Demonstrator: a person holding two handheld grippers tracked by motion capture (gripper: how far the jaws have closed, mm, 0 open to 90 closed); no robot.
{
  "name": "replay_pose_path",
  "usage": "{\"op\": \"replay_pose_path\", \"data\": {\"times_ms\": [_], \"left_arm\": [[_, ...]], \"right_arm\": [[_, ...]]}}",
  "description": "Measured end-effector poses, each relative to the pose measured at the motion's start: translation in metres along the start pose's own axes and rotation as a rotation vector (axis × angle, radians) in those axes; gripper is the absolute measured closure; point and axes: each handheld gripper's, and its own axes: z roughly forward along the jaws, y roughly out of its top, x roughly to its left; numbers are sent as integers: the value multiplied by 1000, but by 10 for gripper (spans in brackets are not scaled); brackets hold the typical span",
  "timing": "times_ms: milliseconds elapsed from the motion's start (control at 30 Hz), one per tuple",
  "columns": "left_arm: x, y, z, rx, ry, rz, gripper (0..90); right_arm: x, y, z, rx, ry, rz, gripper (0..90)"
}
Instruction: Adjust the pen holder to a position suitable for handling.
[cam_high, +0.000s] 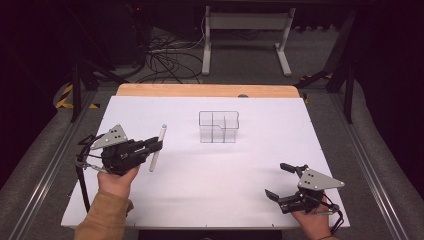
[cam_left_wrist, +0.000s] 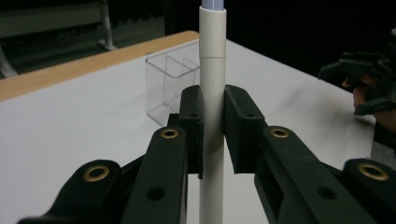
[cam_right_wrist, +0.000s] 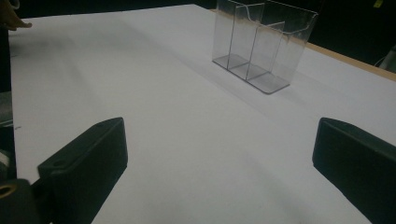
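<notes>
Your left gripper (cam_high: 156, 145) clamps the white pen (cam_high: 157, 149) near the desk's left edge; the clear organizer (cam_high: 219, 127) awaits it, and your right gripper (cam_high: 280, 180) idles wide.

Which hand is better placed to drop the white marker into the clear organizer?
Left. The left tool is already shut on the white marker, with the clear organizer just ahead. The right tool is open, holding nothing, near the table's front edge.
</notes>
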Motion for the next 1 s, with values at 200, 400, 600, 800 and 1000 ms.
{"op": "replay_pose_path", "data": {"times_ms": [200, 400, 600, 800, 1000], "left_arm": [[-4, 1, 4, -77, 0, 36, 783], [-3, 2, 9, -98, 13, -1, 783], [-4, 3, 11, -113, 13, -2, 783], [-3, 9, 17, -116, 3, -6, 783], [-6, 25, 34, -95, 12, 37, 783]], "right_arm": [[0, 0, 0, 1, 2, 6, 35], [0, 0, 0, 2, 3, 3, 35], [0, 0, 0, 2, 3, -3, 35], [0, 0, 0, 1, 4, -1, 34], [0, 0, 0, -1, 7, -1, 35]]}}
